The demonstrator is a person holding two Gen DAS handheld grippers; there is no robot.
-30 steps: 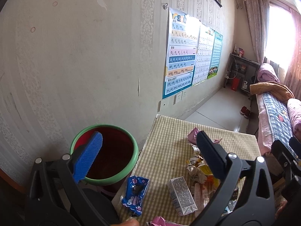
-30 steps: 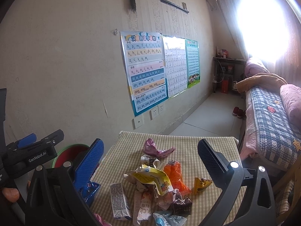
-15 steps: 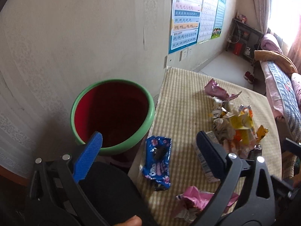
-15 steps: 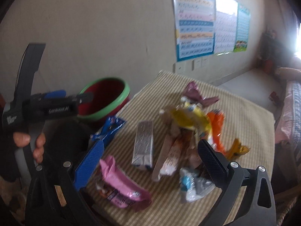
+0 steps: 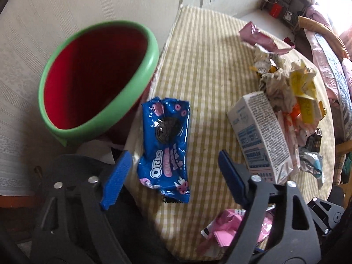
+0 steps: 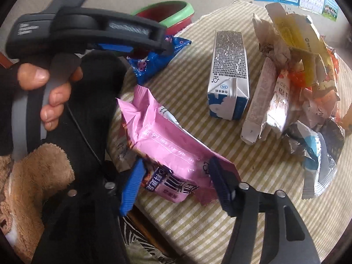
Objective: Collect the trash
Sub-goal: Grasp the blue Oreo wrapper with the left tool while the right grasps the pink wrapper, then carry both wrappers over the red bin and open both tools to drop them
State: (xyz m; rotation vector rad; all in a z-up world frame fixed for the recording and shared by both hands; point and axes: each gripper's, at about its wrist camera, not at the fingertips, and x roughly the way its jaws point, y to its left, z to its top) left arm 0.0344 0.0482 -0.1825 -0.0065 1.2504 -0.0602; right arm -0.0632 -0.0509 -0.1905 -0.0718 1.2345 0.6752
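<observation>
Left wrist view: table (image 5: 204, 70) with a yellow-striped cloth fills most of the frame, wall behind it. Red bin with green rim (image 5: 96, 77) stands just beside the table's left edge, mouth tilted toward the camera; nothing can be made out inside it. Heap of crumpled wrappers (image 5: 288, 90) sits on the far right side of the table, pink, yellow, orange and white pieces mixed. White-and-blue milk carton (image 5: 261, 132) lies on its side, touching the heap's near edge. Blue Oreo wrapper (image 5: 167, 143) lies flat near the table's left edge, close to the bin, apart from the carton. Left gripper (image 5: 173, 178) hovers over the Oreo wrapper's near end with jaws spread wide, not touching it.

Right wrist view: same table (image 6: 193, 88). Pink snack wrapper (image 6: 167, 145) lies near the front edge, crumpled. Right gripper (image 6: 173, 184) is spread, blue fingers (image 6: 132, 187) straddling the pink wrapper's near end; contact can't be confirmed. Milk carton (image 6: 228, 77) is beyond it, heap (image 6: 294, 72) to the right. Left hand (image 6: 46, 88) grips the other tool's handle at the left, with the bin's rim (image 6: 176, 11) behind.
</observation>
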